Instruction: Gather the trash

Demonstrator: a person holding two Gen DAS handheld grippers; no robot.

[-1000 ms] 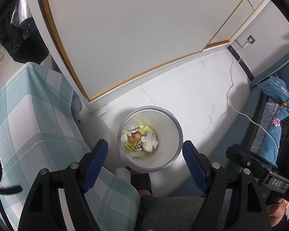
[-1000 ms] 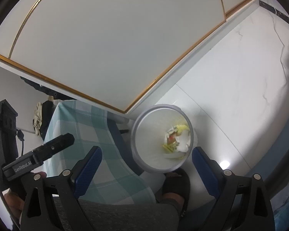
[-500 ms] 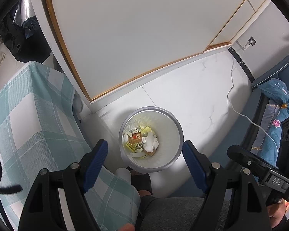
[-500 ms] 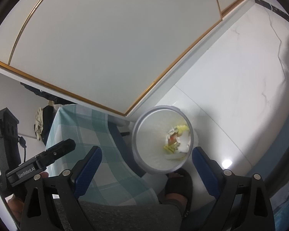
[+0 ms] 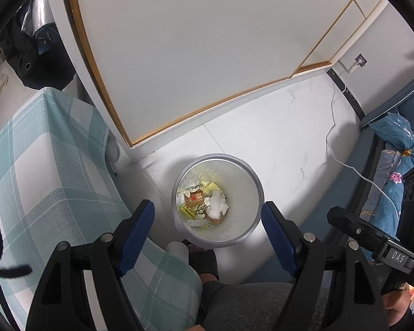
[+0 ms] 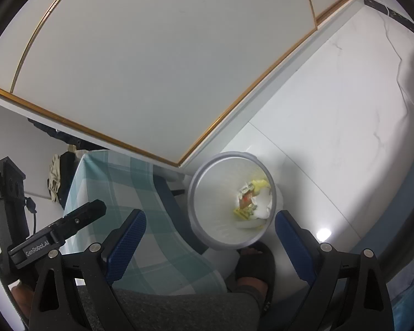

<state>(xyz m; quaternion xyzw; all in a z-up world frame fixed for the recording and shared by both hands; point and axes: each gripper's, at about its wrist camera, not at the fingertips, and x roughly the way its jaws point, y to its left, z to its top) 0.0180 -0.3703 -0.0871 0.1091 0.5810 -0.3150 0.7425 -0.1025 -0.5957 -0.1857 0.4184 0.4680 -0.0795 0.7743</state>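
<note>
1. Both tools, left (image 5: 207, 218) and right (image 6: 208, 233), are spread wide, empty, aimed down over the bin (image 5: 258, 190).
2. Trash (image 5: 204, 202) lies at the bin bottom, likely dropped already.
3. Bin stands on the floor (image 5: 284, 138) beside the checked surface (image 5: 41, 171), within reach.

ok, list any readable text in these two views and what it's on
"DAS": white letters on the black body of the right tongs, seen in the left wrist view.
"GenRobot.AI": white letters on the black body of the left tongs, seen in the right wrist view.
Print on the brown carton in the trash bin: a red mark shows, the lettering is too small to read.
</note>
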